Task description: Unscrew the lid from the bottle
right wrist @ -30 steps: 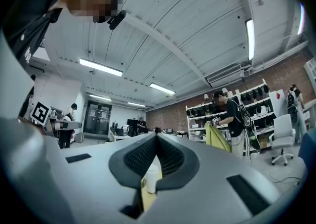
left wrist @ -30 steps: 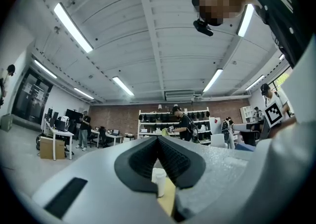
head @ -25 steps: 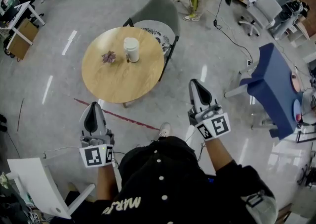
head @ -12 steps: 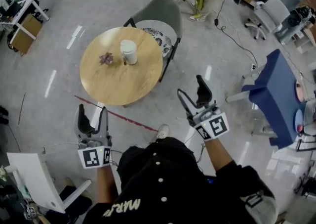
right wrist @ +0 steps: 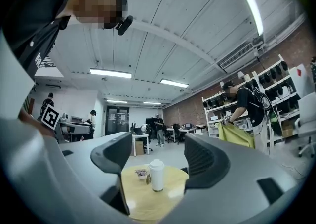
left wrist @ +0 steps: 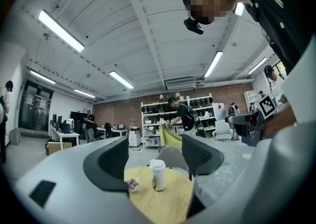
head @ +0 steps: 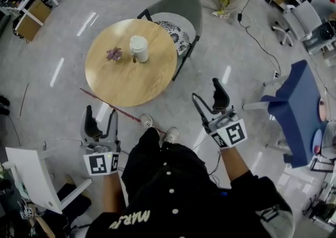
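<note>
A white bottle (head: 139, 49) with a white lid stands upright on a round wooden table (head: 126, 82), some way ahead of me. Both grippers are held over the floor, well short of it. My left gripper (head: 101, 119) is open and empty; its jaws have just been opening. My right gripper (head: 207, 95) is also open and empty, and its jaws have just been opening too. In the left gripper view the bottle (left wrist: 158, 174) shows far off between the open jaws of that gripper (left wrist: 154, 144). The right gripper (right wrist: 158, 144) frames the bottle (right wrist: 156, 174) the same way.
A small purple flower ornament (head: 114, 53) sits beside the bottle. A grey chair (head: 173, 13) stands behind the table, a blue table (head: 294, 105) at the right, a white chair (head: 29, 179) at the lower left. A red line (head: 110, 106) crosses the floor. People stand by shelves (left wrist: 182, 114) far back.
Both grippers, shut a second ago, now stand open. The person has stepped toward the table, one foot now forward, and both hands have moved along.
</note>
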Demonstrator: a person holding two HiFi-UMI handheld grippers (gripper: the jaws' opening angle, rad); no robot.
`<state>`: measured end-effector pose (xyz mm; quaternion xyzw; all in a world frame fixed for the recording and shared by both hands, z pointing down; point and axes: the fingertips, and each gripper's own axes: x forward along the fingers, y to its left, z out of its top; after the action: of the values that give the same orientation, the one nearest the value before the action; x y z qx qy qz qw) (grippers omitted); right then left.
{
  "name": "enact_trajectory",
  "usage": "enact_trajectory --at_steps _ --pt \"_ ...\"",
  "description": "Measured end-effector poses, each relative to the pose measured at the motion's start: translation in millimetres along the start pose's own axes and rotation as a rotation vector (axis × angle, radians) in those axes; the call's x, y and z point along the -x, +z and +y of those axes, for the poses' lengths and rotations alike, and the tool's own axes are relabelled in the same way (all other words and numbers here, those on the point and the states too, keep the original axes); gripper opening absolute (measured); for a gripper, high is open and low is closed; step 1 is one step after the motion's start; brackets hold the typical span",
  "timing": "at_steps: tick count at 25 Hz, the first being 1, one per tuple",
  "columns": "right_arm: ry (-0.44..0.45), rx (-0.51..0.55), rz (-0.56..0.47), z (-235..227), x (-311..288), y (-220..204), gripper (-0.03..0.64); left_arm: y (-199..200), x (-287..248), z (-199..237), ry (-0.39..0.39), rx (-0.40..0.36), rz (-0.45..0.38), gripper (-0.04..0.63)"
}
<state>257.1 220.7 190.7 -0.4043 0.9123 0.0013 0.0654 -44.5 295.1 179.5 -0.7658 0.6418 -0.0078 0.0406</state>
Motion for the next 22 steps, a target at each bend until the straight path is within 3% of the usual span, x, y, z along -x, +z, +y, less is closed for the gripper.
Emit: enact_trajectory --at_steps 11,22 --pt "-0.027 0.001 0.004 -32.5 -61.5 1.0 0.322 -0.6 -66.3 46.5 0.023 0.015 -0.052 0.322" --pt "-0.035 0.004 -0.009 -45.3 -161.6 1.9 0.319 -6.5 -143.2 108.9 -0.029 0.010 -0.057 0.322"
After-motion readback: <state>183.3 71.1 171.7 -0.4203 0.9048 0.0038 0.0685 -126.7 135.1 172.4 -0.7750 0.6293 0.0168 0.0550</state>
